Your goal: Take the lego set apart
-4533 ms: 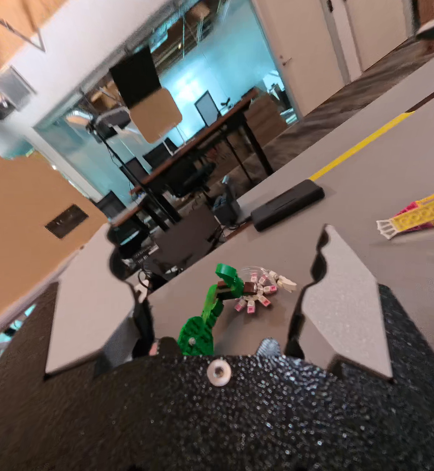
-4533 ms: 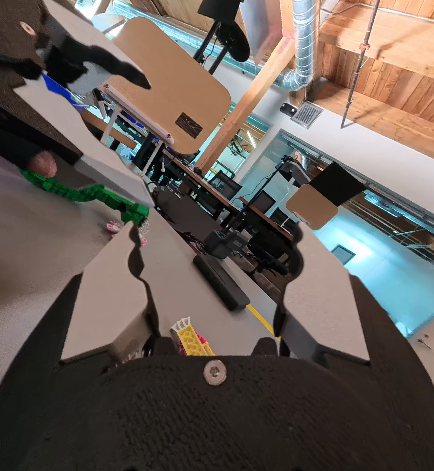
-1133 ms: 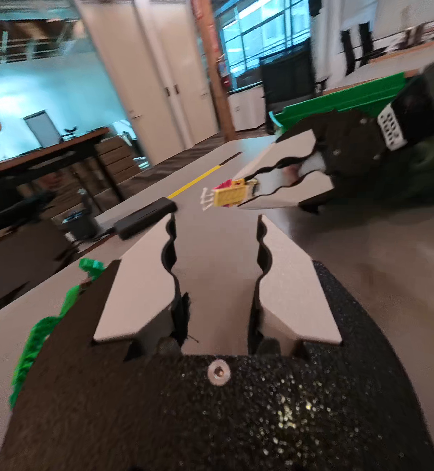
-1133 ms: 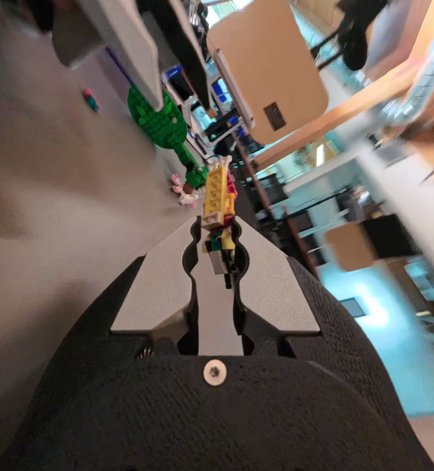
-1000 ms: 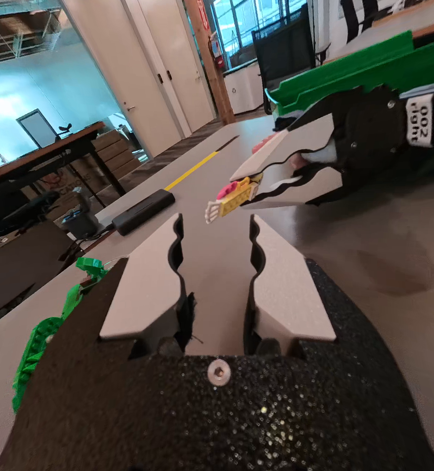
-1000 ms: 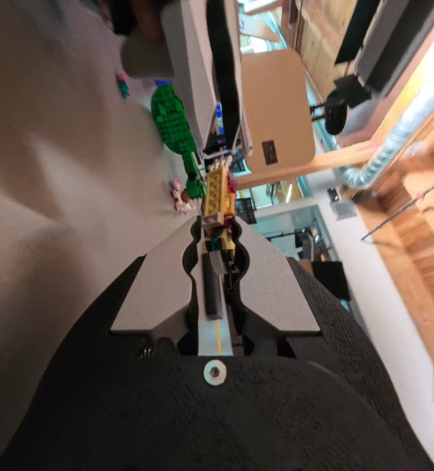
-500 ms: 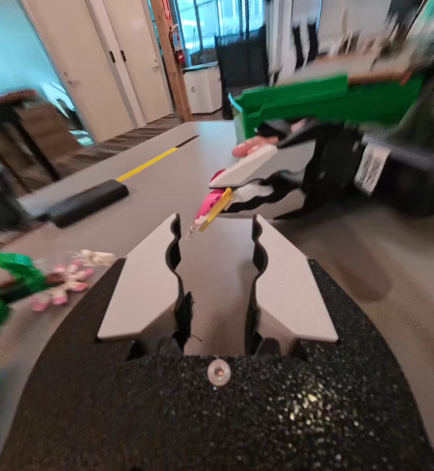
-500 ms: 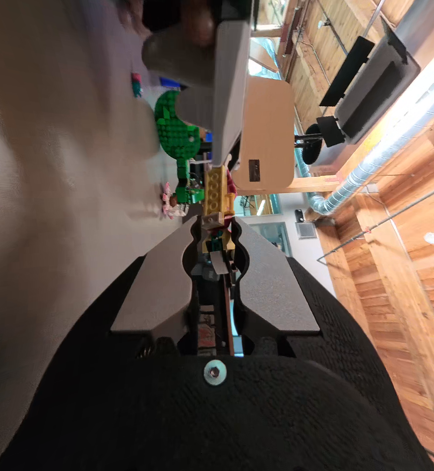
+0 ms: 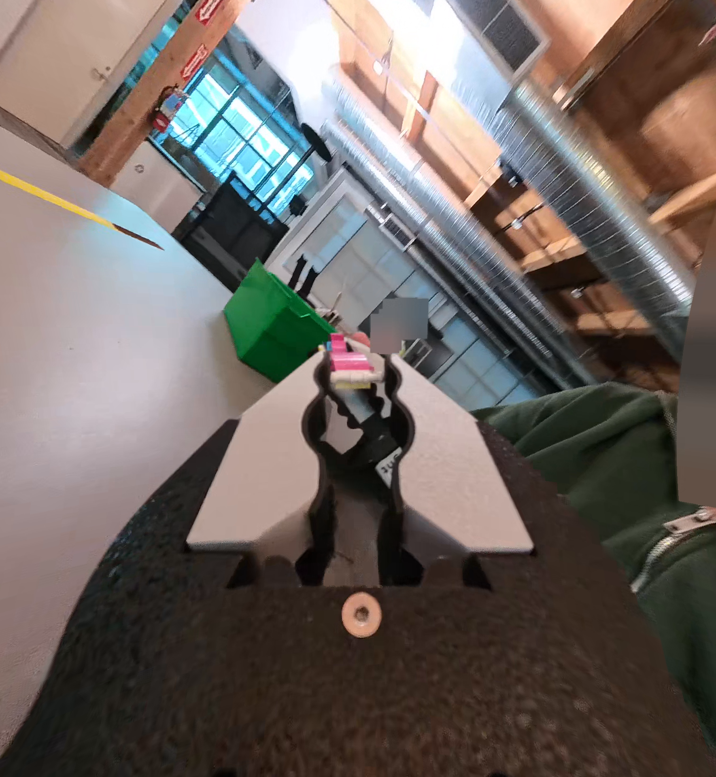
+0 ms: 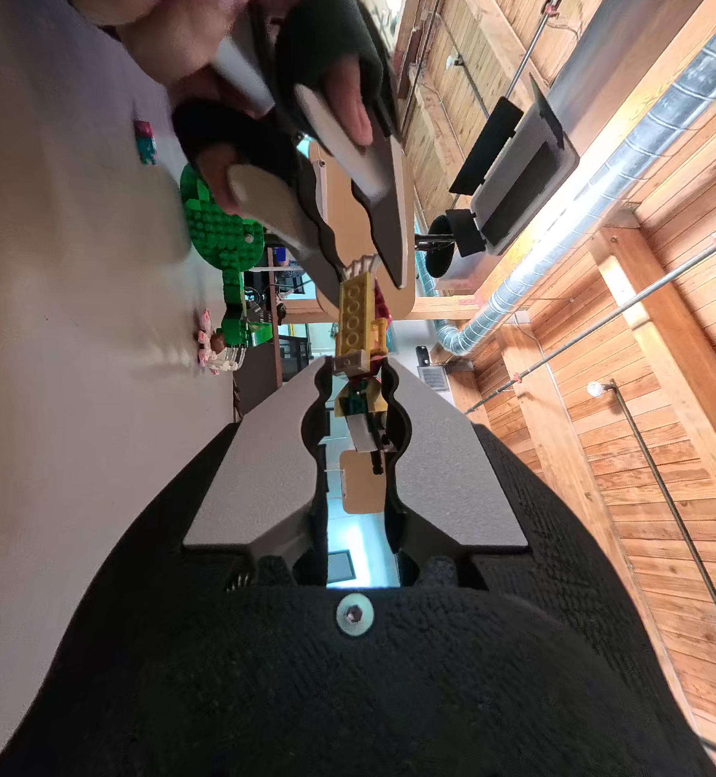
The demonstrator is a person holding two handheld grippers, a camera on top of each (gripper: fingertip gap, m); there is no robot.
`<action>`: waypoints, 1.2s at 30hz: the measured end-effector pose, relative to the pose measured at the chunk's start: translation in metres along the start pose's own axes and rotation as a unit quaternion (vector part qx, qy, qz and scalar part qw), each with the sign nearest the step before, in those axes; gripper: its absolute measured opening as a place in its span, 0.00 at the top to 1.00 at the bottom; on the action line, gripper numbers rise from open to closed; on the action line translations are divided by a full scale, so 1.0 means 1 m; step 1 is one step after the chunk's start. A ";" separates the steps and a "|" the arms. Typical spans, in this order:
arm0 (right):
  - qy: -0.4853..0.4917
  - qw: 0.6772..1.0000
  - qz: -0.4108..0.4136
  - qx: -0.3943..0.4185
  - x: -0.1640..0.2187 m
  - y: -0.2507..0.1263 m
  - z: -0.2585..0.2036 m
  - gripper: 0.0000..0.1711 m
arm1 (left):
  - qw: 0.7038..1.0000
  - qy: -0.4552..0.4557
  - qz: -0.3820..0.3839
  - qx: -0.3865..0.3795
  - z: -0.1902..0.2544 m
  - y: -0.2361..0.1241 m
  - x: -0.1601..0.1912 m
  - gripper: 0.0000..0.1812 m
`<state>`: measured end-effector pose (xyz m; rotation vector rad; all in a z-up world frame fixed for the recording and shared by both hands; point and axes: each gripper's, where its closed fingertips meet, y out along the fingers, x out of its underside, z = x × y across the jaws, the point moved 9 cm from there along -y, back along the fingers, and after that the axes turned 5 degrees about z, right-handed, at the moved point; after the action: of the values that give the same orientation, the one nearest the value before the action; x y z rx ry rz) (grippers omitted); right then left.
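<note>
A small lego assembly [image 10: 354, 319] of yellow, pink and white pieces is held in the air between both grippers. My right gripper [image 10: 356, 366] is shut on its near end. My left gripper [image 9: 354, 366] has its tips closed around the far pink and white end [image 9: 350, 363]. In the right wrist view the left gripper [image 10: 368, 277] comes in from above, its fingers on either side of the yellow plate's tip. In the left wrist view the right gripper [image 9: 360, 414] shows between my own fingers, facing me.
A green lego plate with a stem [image 10: 217, 231] lies on the white table [image 9: 74, 336]. Pink and white flower pieces [image 10: 211, 349] and a small pink-teal piece [image 10: 146, 143] lie near it. A green bin [image 9: 272, 332] stands at the table's far side. A green sleeve [image 9: 600, 454] is at the right.
My left gripper has swung round, risen to face the right gripper and closed from wide open onto the assembly's far end. The right gripper has kept its grip.
</note>
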<state>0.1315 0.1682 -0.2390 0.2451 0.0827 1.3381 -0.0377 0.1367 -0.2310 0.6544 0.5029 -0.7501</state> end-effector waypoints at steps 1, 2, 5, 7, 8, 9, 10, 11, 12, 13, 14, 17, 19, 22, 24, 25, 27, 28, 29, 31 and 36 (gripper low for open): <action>-0.001 1.000 0.002 0.000 -0.001 0.000 0.000 0.88 | 1.000 -0.012 0.004 0.006 -0.001 -0.001 0.000 0.87; -0.001 1.000 0.003 -0.001 -0.001 0.000 0.000 0.88 | 1.000 -0.013 0.004 0.006 -0.001 -0.001 0.000 0.87; 0.015 1.000 -0.002 -0.021 0.001 0.001 -0.004 0.87 | 1.000 0.022 -0.003 -0.020 -0.001 -0.002 -0.002 0.88; 0.030 0.999 -0.009 -0.039 0.004 0.002 -0.008 0.87 | 0.998 0.050 -0.012 -0.045 -0.002 -0.003 -0.003 0.88; 0.031 0.998 -0.012 -0.045 0.005 0.003 -0.010 0.88 | 0.997 0.052 -0.014 -0.055 -0.002 -0.004 -0.003 0.88; 0.025 0.998 -0.015 -0.048 0.005 0.003 -0.011 0.88 | 0.997 0.049 -0.012 -0.062 -0.002 -0.004 -0.002 0.88; 0.015 0.999 -0.017 -0.048 0.005 0.004 -0.011 0.88 | 0.997 0.044 -0.011 -0.066 -0.003 -0.005 -0.003 0.88; 0.004 0.999 -0.019 -0.045 0.004 0.004 -0.011 0.88 | 0.997 0.038 -0.012 -0.070 -0.003 -0.006 -0.003 0.87; -0.004 0.999 -0.023 -0.042 0.005 0.003 -0.010 0.89 | 0.997 0.025 -0.006 -0.075 -0.004 -0.008 -0.006 0.81; -0.012 0.999 -0.027 -0.038 0.006 0.003 -0.010 0.89 | 0.997 0.004 0.005 -0.076 -0.006 -0.011 -0.008 0.74; -0.020 0.999 -0.032 -0.034 0.007 0.003 -0.009 0.89 | 0.997 -0.024 0.016 -0.067 -0.007 -0.014 -0.010 0.71; -0.053 0.997 -0.034 -0.033 0.008 0.003 -0.010 0.89 | 0.994 -0.097 0.046 -0.033 -0.008 -0.019 -0.011 0.76; -0.083 0.996 -0.031 -0.031 0.005 0.003 -0.011 0.89 | 0.993 -0.111 0.020 -0.033 -0.010 -0.016 -0.005 0.79; -0.116 0.992 -0.029 -0.024 0.003 0.002 -0.009 0.89 | 0.992 -0.124 -0.014 -0.027 -0.009 -0.010 0.003 0.87; -0.122 0.992 -0.028 -0.023 0.003 0.001 -0.008 0.89 | 0.991 -0.131 -0.016 -0.029 -0.009 -0.010 0.003 0.87; -0.123 0.992 -0.028 -0.025 0.004 0.001 -0.009 0.89 | 0.990 -0.135 -0.015 -0.031 -0.009 -0.010 0.003 0.87; -0.124 0.992 -0.027 -0.026 0.003 0.002 -0.009 0.89 | 0.988 -0.154 -0.008 -0.027 -0.010 -0.011 0.003 0.88; -0.126 0.991 -0.027 -0.026 0.004 0.002 -0.009 0.89 | 0.985 -0.170 -0.001 -0.026 -0.012 -0.011 0.002 0.88; -0.129 0.991 -0.026 -0.026 0.004 0.002 -0.009 0.89 | 0.981 -0.192 0.009 -0.028 -0.013 -0.012 0.002 0.88; -0.134 0.990 -0.026 -0.029 0.003 0.002 -0.009 0.89 | 0.973 -0.227 0.017 -0.025 -0.016 -0.012 0.002 0.88; -0.115 0.992 -0.026 -0.036 0.005 0.001 -0.010 0.88 | 0.980 -0.191 0.008 -0.055 -0.015 -0.011 -0.005 0.90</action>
<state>0.1294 0.1743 -0.2476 0.3319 -0.1527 1.2501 -0.0519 0.1426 -0.2424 0.3965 0.1839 -0.8051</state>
